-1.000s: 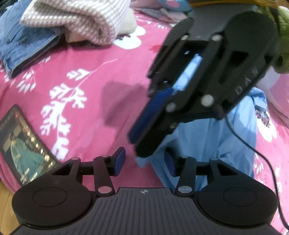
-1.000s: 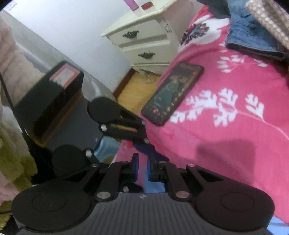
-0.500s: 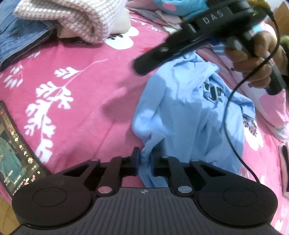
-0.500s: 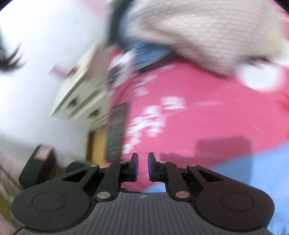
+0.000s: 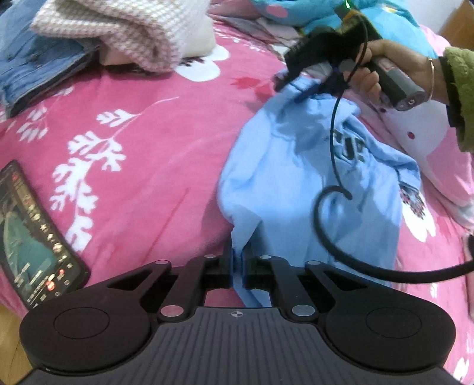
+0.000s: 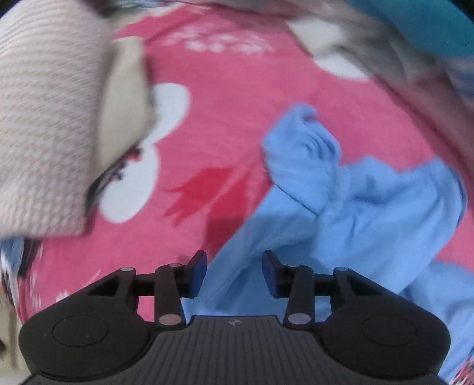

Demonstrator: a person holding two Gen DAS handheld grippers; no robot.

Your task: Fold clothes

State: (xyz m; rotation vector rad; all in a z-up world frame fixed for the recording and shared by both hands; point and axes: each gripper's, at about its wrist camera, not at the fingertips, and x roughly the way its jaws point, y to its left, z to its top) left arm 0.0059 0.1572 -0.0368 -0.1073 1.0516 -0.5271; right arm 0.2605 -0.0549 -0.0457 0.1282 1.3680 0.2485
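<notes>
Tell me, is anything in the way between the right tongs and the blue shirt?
No, nothing visible. The right tongs are opening right over the blue shirt, cloth showing between the pads without being pinched. The left tongs already pinch its near edge.

Pink floral bedspread [image 5: 166,124] bearing a crumpled light-blue shirt [image 5: 302,183], a lit phone [image 5: 32,237] near the edge, folded jeans [image 5: 32,68], a checked knit [image 5: 124,26].
</notes>
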